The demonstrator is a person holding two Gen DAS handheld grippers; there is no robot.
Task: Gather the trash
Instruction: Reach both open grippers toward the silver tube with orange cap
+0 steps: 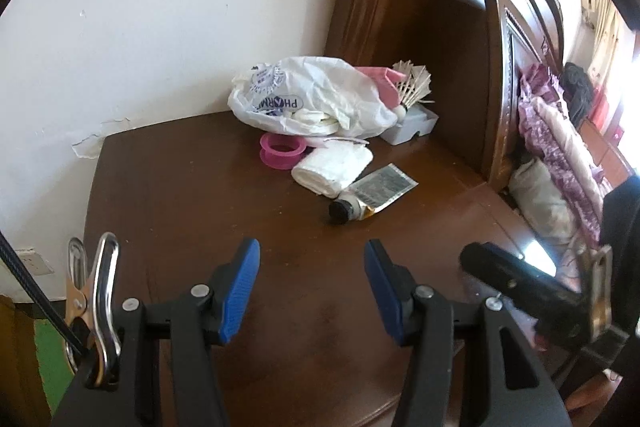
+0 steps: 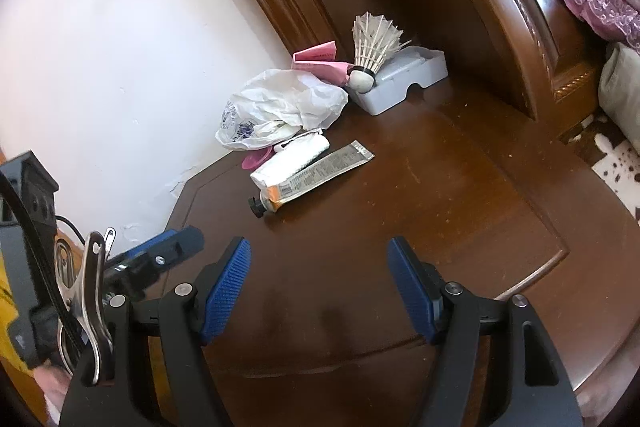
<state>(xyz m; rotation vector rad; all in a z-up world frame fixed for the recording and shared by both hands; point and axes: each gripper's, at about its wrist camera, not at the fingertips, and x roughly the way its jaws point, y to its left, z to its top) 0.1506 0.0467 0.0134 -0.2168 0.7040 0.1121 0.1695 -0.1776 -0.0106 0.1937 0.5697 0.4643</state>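
Observation:
A heap of clutter lies at the back of the brown wooden nightstand [image 1: 224,219] [image 2: 432,195]. It holds a crumpled white plastic bag [image 1: 312,95] [image 2: 280,103], a rolled white tissue [image 1: 334,167] [image 2: 292,157], a squeezed tube with a black cap [image 1: 372,193] [image 2: 310,175] and a pink ring [image 1: 280,151] [image 2: 254,159]. My left gripper [image 1: 312,291] hovers open over the front of the top, nothing between its blue pads. My right gripper [image 2: 320,291] is open too, beside it, short of the tube. Each gripper shows at the edge of the other's view.
A shuttlecock [image 2: 374,45] [image 1: 414,83] leans on a grey plastic tray [image 2: 404,79] [image 1: 412,125] next to pink paper [image 2: 320,61]. A white wall [image 1: 140,27] stands behind, a dark wooden headboard [image 1: 440,27] to the right, with purple bedding [image 1: 556,131] beyond it.

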